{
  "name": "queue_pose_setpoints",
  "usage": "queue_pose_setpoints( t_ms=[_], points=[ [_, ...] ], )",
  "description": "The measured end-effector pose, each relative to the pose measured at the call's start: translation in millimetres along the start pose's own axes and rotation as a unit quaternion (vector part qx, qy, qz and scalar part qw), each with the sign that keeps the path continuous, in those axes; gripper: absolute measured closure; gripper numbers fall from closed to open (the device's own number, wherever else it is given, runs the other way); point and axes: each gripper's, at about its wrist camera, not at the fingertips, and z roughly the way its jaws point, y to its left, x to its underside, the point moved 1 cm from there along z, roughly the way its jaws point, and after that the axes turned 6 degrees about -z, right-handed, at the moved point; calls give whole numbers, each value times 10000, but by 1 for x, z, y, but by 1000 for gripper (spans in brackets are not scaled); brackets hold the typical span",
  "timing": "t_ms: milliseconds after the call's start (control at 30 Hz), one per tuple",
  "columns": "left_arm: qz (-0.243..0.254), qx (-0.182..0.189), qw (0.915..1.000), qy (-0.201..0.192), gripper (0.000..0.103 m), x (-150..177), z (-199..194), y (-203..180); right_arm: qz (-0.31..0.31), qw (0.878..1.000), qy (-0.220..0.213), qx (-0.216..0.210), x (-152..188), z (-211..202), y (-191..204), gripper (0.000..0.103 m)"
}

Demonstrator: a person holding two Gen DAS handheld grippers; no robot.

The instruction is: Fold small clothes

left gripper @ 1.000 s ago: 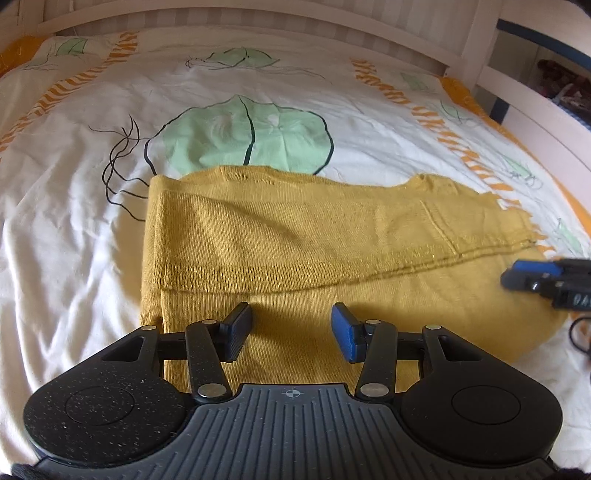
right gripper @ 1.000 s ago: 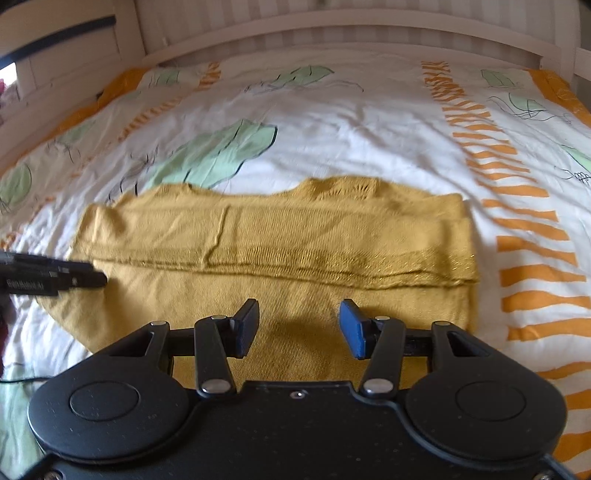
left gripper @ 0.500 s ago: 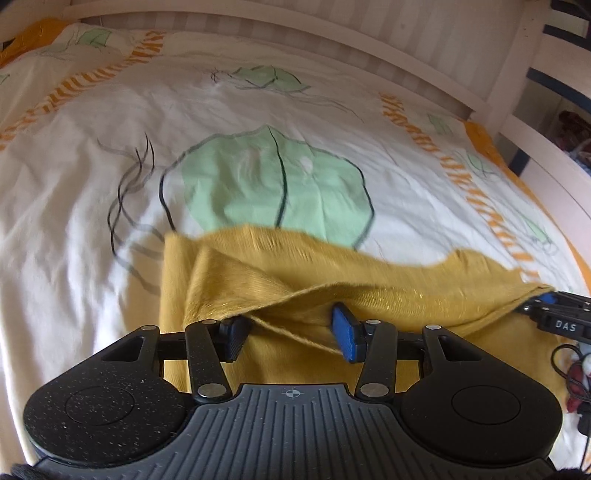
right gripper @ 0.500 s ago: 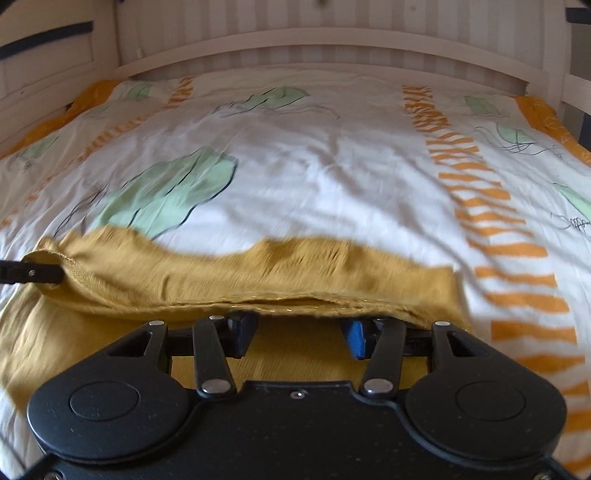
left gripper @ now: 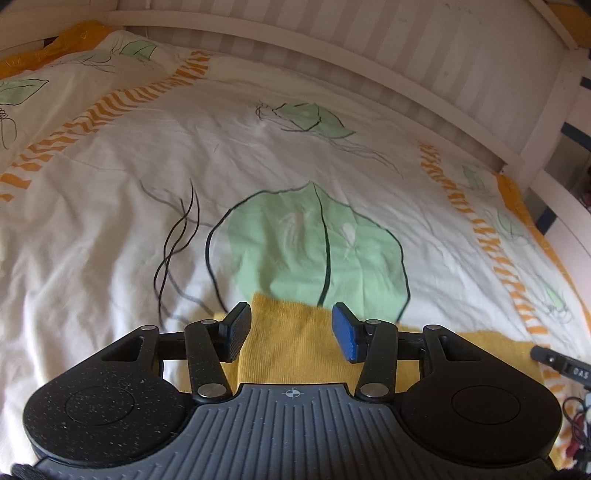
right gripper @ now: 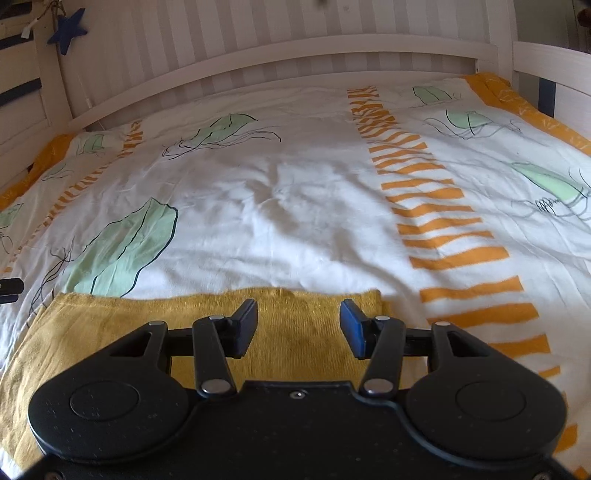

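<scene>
At the lower left of the right wrist view, the mustard-yellow knit garment [right gripper: 110, 332] lies flat on the duvet [right gripper: 295, 221], filling the bottom of the frame up to a straight far edge; its right corner ends just past the right gripper [right gripper: 298, 325]. That gripper's jaws stand spread, nothing between them, yellow fabric visible in the gap below. Far left edge, mid-height: a black tip of the other tool pokes in.

Left wrist view, lower centre: left gripper [left gripper: 291, 328] also released, jaws apart, empty, over the garment [left gripper: 295, 343]. Cloth's far edge sits just beyond the fingertips, overlapping the lower rim of a green leaf print [left gripper: 314, 243] on the duvet [left gripper: 92, 240]. Cloth runs right along the bottom toward the right gripper's dark tip [left gripper: 561, 363] at the lower right edge.

No containers in view. White slatted bed frame [right gripper: 295, 48] across the top; blue star [right gripper: 68, 29] hangs upper left.
</scene>
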Motion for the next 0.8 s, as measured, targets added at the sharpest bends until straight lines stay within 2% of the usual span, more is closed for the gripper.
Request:
queue_pose_setpoints(
  t_ms=[133, 300, 367, 467, 533, 800],
  points=[
    [418, 48, 9984, 372, 56, 28, -6, -8, -34, 9998, 129, -116, 14, -11, 1, 45],
    [912, 23, 9909, 990, 56, 74, -9, -10, -368, 9981, 467, -164, 42, -25, 10, 44],
    [986, -57, 9910, 905, 56, 84, -17, -8, -534, 9970, 549, -105, 52, -31, 11, 41],
    [878, -168, 9908, 1020, 54, 89, -25, -6, -601, 9960, 648, -117, 59, -38, 12, 40],
    [816, -198, 9897, 1160, 47, 94, -26, -5, -675, 9952, 701, -90, 60, -41, 15, 37],
    [1378, -403, 9853, 921, 26, 116, -27, -23, -950, 9911, 924, -102, 77, -49, 28, 20]
  ],
)
